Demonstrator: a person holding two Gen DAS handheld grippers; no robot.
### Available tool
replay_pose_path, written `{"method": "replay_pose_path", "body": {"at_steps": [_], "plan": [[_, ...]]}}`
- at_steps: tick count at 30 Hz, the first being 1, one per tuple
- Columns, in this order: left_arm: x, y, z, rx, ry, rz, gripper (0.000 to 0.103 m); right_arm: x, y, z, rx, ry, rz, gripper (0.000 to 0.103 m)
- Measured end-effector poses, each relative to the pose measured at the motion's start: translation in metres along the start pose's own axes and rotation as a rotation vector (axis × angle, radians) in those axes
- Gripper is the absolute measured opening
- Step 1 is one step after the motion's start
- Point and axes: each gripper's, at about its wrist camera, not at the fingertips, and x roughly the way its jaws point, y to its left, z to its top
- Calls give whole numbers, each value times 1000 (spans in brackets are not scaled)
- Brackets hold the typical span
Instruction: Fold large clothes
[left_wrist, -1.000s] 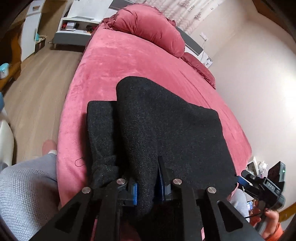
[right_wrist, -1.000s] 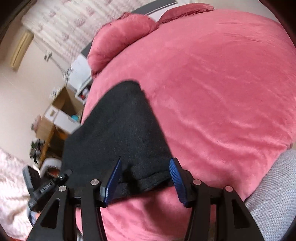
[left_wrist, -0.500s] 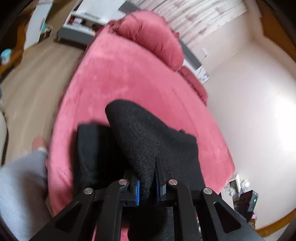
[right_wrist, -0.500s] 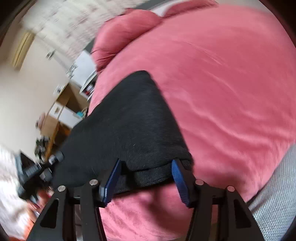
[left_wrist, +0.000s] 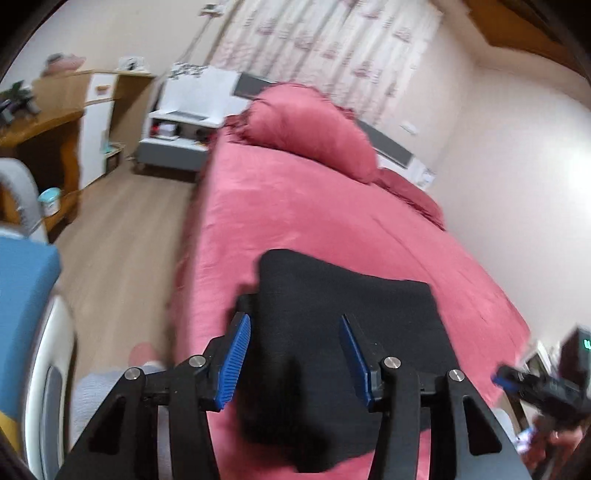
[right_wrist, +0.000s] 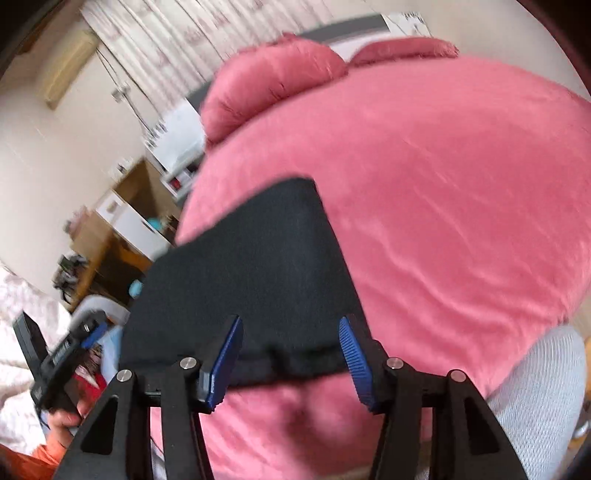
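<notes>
- Where a second ago its blue pads pinched a raised ridge of cloth, the left gripper (left_wrist: 293, 354) now has its jaws parted, having just been opening; the black knit garment (left_wrist: 343, 332) has dropped flat in a folded block on the pink bedspread (left_wrist: 295, 206), and I judge this fold finished.
- Seen from the right wrist, the right gripper (right_wrist: 290, 356) stays open, empty, above the garment's near hem (right_wrist: 291, 363).

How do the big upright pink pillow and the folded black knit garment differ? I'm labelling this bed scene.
The pink pillow stands plump at the bed's head; the black garment lies flat near the foot. The pillow matches the pink bedspread; the garment contrasts darkly. Both rest on the bedspread.
</notes>
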Motion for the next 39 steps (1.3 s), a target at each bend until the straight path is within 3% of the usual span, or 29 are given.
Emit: {"method": "replay_pose_path", "body": {"at_steps": [4,7,8,10,12,20,23,25,26,28,30,34,37,39], "plan": [[35,-45,-8,193,85,24,52,30,15,18,-23,13,35,55],[68,-60,-36,359,187,177,52,66,32,6,-81,130,57,55],[71,-59,-47,411,187,209,52,77,38,-2,-124,163,49,56],[65,-64,-64,504,153,234,52,92,57,-30,-333,185,-81,56],[56,-68,-64,512,144,240,56,87,72,-49,-475,142,-175,56],[37,-55,-51,364,192,159,58,82,50,-43,-377,142,-118,60],[17,-50,-43,269,151,107,73,66,52,-33,-337,91,-87,60],[15,-37,-26,190,119,129,89,51,45,-19,-274,34,5,61],[18,-25,-16,133,111,156,96,47,40,-12,-250,19,21,67],[29,-6,-3,36,120,165,96,48,24,8,-210,12,22,74],[51,13,7,-32,182,144,96,58,5,29,-164,41,27,74],[96,38,11,-62,343,140,98,89,-31,53,-112,139,64,74],[108,51,10,-144,384,30,100,122,-50,61,-79,237,83,74],[118,54,5,-159,429,-34,101,137,-64,61,-39,295,164,74]]}}
